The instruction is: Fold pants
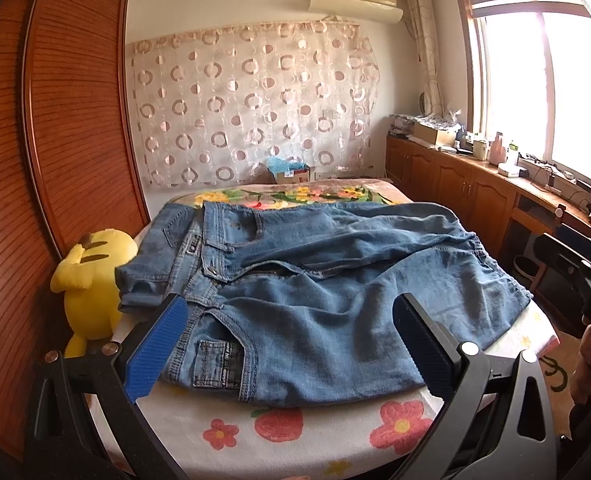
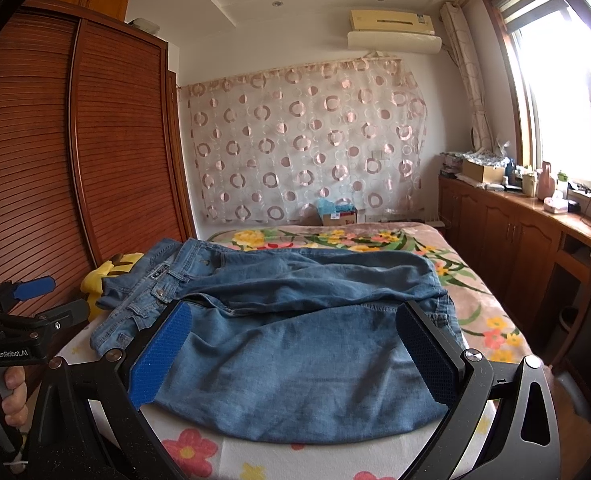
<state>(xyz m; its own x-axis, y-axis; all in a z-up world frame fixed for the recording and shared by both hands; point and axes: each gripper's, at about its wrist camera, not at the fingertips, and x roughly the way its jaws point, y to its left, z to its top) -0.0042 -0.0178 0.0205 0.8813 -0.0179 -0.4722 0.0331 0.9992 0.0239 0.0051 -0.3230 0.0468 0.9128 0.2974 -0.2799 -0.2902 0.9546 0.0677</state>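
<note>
Pants (image 1: 315, 292): we see them lying sideways, waist left.
Left tongs (image 1: 291, 344): wide apart, nearer the waist.
Right tongs (image 2: 295, 354): wide apart, nearer the legs.

Blue jeans (image 1: 315, 300) crumpled flat on bed (image 1: 315, 432)

One pair of jeans (image 1: 315, 276), one yellow plush toy (image 1: 91, 280), one bed (image 1: 295, 432), two tongs: left (image 1: 291, 344), right (image 2: 295, 356).

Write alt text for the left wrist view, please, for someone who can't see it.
Blue jeans lie spread across a flowered bed, waistband to the left, seen between the open blue-padded fingers of the left gripper. A yellow plush toy sits at the bed's left edge, beside a wooden wardrobe.
</note>
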